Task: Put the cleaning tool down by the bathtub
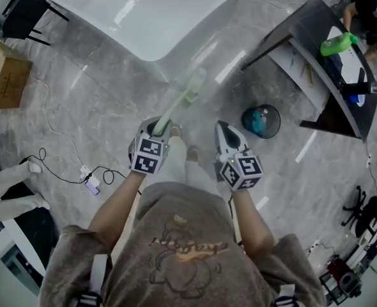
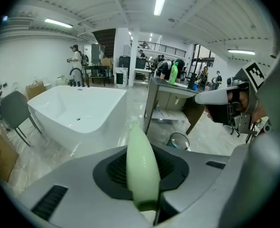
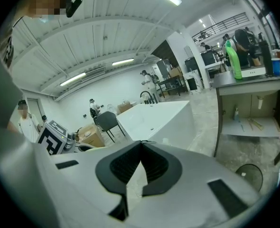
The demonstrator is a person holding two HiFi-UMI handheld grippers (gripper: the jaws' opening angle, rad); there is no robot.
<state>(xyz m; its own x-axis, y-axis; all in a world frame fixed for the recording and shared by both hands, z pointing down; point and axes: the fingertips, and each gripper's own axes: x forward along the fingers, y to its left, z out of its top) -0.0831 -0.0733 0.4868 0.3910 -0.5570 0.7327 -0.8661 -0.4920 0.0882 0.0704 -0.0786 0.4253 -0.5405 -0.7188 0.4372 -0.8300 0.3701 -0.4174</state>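
Observation:
The cleaning tool (image 1: pixel 183 100) is a pale green long-handled brush. My left gripper (image 1: pixel 159 128) is shut on its handle, and the brush head points toward the near corner of the white bathtub (image 1: pixel 155 55). In the left gripper view the green handle (image 2: pixel 142 167) fills the gap between the jaws, with the bathtub (image 2: pixel 99 122) beyond it. My right gripper (image 1: pixel 226 130) hangs beside the left one, shut and with nothing in it. Its jaw tips meet in the right gripper view (image 3: pixel 141 144), which also shows the bathtub (image 3: pixel 155 121) ahead.
A dark desk (image 1: pixel 326 56) stands at the right with a green bottle (image 1: pixel 337 43) on it. A round waste bin (image 1: pixel 262 121) sits on the marble floor before it. At the left are a chair (image 1: pixel 24 15), a cardboard box (image 1: pixel 4 75) and a power strip (image 1: pixel 91 185) with its cable.

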